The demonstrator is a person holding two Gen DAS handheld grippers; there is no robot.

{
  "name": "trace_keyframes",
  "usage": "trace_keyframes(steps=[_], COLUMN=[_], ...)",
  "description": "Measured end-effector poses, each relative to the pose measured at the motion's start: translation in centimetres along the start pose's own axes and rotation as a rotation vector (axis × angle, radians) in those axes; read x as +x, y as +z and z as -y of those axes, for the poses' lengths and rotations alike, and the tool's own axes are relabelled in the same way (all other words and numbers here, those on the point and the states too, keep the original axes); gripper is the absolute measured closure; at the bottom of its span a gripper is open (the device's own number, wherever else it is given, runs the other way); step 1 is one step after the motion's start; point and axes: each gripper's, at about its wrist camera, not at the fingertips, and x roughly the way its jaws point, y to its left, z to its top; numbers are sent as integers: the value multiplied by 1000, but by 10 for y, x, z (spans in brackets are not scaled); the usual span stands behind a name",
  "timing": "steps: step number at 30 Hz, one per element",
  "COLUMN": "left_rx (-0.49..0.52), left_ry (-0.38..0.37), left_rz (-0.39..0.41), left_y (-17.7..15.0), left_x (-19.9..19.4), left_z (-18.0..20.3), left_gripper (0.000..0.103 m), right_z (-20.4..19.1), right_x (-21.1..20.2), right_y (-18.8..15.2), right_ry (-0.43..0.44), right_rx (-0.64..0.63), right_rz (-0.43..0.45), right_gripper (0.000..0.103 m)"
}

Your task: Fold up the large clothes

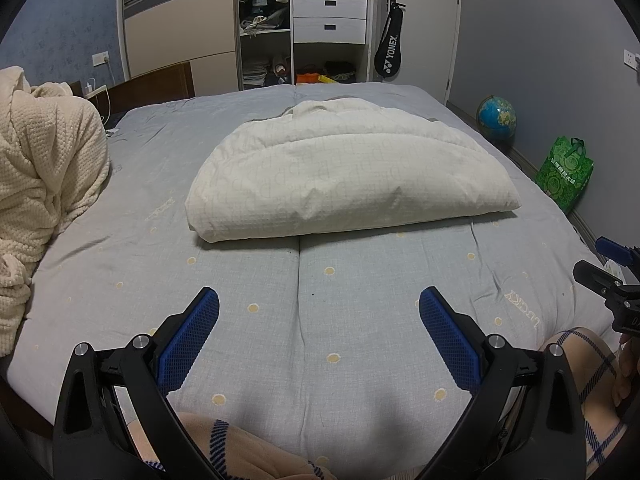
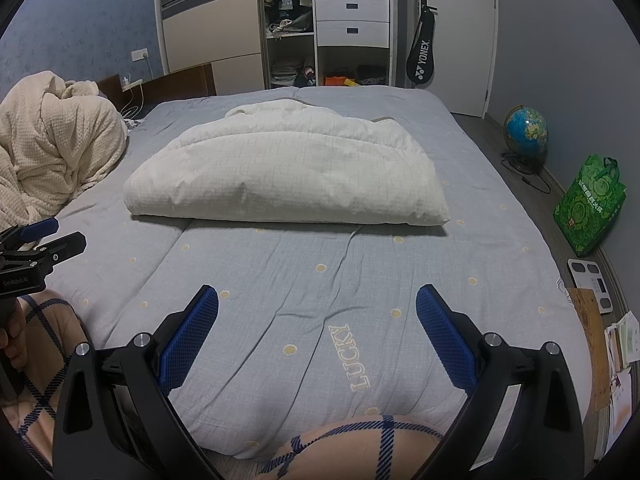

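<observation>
Grippers, left (image 1: 319, 300) and right (image 2: 317, 300), are being held spread and empty near the bed (image 1: 360, 320), short of the coat (image 1: 348, 184) (folded).

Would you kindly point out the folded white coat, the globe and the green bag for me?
white coat (image 1: 352, 184): left wrist view, middle of its top panel.
globe (image 2: 526, 126): right wrist view, middle of the blue sphere.
green bag (image 2: 588, 204): right wrist view, middle of its printed front.
</observation>
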Motion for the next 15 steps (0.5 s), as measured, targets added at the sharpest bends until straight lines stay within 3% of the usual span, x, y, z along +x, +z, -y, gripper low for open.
trace_keyframes(steps=[15], left_rx=[-17], left_ry=[-12], left_rz=[12], left_y=[0], left_x=[-4], left_z=[-1], left_gripper=[6], right_z=[0], right_x=[-1], right_y=[-1], right_ry=[-1], right_rx=[-7], right_rz=[2], right_gripper=[8])
